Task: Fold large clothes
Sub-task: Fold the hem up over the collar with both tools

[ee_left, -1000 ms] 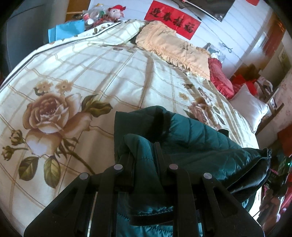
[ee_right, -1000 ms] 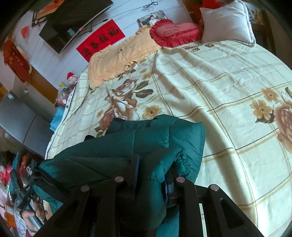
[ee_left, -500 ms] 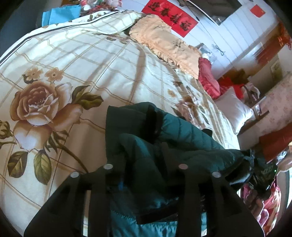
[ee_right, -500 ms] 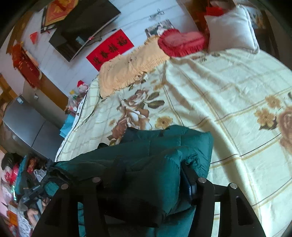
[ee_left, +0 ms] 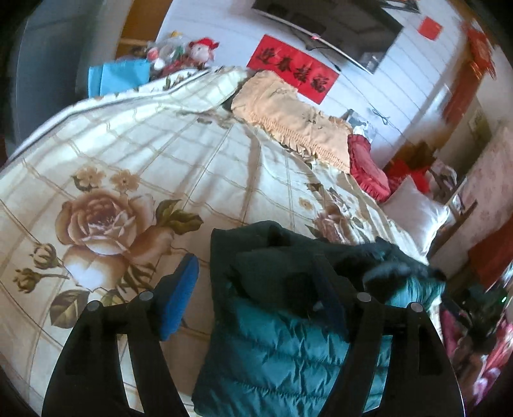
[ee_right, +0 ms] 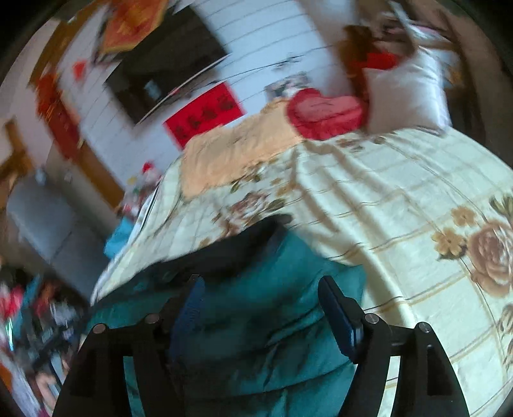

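1. One jacket (ee_left: 282,346), teal and quilted, lies bunched on the bed (ee_left: 144,154). It fills the lower middle of both views, near the bed's edge.
2. Two grippers are in view, one per camera. The left gripper (ee_left: 256,292) has its jaws opening: the blue pad (ee_left: 179,298) on the left stands clear over the bedspread, off the cloth, while the other finger lies dark against the jacket's folds. It is released; the jacket sits between the fingers but is not pinched.
3. The right gripper (ee_right: 259,308) is also opening. Its two blue pads stand apart, with teal cloth bulging between them and no squeeze on it that I can see; this view is blurred.
4. One bedspread covers the bed, cream with a tan grid and large brown roses; one big rose (ee_left: 102,221) sits at the left of the left view, another (ee_right: 490,253) at the right edge of the right view.
5. Three cushions or pillows lie at the bed's far side: one peach frilled cover (ee_left: 288,118), one red heart-shaped cushion (ee_right: 323,112), one white pillow (ee_right: 407,93).
6. One red banner (ee_left: 293,73) with dark characters hangs on the white wall, below one dark screen (ee_left: 336,25).
7. One soft toy with a red hat (ee_left: 202,51) and one blue bag (ee_left: 118,77) stand in the upper left of the left view.
8. Clutter crowds the floor at the lower right of the left view; I cannot tell what it is.
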{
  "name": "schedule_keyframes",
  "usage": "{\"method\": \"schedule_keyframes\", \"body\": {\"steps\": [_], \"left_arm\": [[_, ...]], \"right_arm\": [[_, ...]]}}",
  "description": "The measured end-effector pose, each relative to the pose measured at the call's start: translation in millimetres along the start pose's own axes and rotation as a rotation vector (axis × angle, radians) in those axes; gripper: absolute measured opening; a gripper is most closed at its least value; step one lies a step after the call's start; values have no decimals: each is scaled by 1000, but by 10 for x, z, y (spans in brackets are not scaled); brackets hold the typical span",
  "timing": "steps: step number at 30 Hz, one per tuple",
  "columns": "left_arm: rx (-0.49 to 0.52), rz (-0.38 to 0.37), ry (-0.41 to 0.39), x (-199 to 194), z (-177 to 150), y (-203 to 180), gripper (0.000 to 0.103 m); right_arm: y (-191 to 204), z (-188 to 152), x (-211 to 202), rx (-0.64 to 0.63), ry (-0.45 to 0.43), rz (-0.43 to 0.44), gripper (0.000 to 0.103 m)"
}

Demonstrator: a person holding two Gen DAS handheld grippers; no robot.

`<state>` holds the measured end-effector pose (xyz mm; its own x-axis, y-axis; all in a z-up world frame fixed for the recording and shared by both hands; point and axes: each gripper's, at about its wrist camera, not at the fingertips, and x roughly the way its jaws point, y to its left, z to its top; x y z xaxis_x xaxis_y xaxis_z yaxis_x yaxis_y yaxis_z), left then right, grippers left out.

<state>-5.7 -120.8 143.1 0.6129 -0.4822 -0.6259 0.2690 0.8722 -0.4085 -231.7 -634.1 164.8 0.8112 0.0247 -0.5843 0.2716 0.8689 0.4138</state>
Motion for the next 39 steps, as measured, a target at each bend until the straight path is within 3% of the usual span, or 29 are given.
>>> {"method": "schedule_keyframes", "body": {"steps": [6,9,12,15,21,24,29,31,34,39], "left_arm": [[75,3,11,207,-246,-257,73],[113,35,29,428,-298,-386,73],[80,60,35,585,-238,-382,73],[-6,3,26,559,-162,-280,73],[6,-15,-33,318,-173,-270,73],[67,-11,-17,317,-228,-369,73],[158,90,28,544,-299,-532,73],[151,110,37,669,-257,-532,73],[127,145,63,897,-141,-516,73],[97,216,140,1290,-28,-427,82]], "right_arm": [[734,-353,491,-318,109,-10,71],[999,-499,866,-427,134,-71,71],[1016,-468,1180,-412,124,-127,71],[850,-363,1466,-316,151,-172,71],[746,-334,1848,-311,189,-226,71],[767,-345,1901,-319,192,-248,71],[792,-307,1579,-283,159,-210,71],[809,-294,1341,-295,111,-184,71],[807,-269,1144,-375,54,-223,71],[531,-185,1345,-387,122,-316,71]]}}
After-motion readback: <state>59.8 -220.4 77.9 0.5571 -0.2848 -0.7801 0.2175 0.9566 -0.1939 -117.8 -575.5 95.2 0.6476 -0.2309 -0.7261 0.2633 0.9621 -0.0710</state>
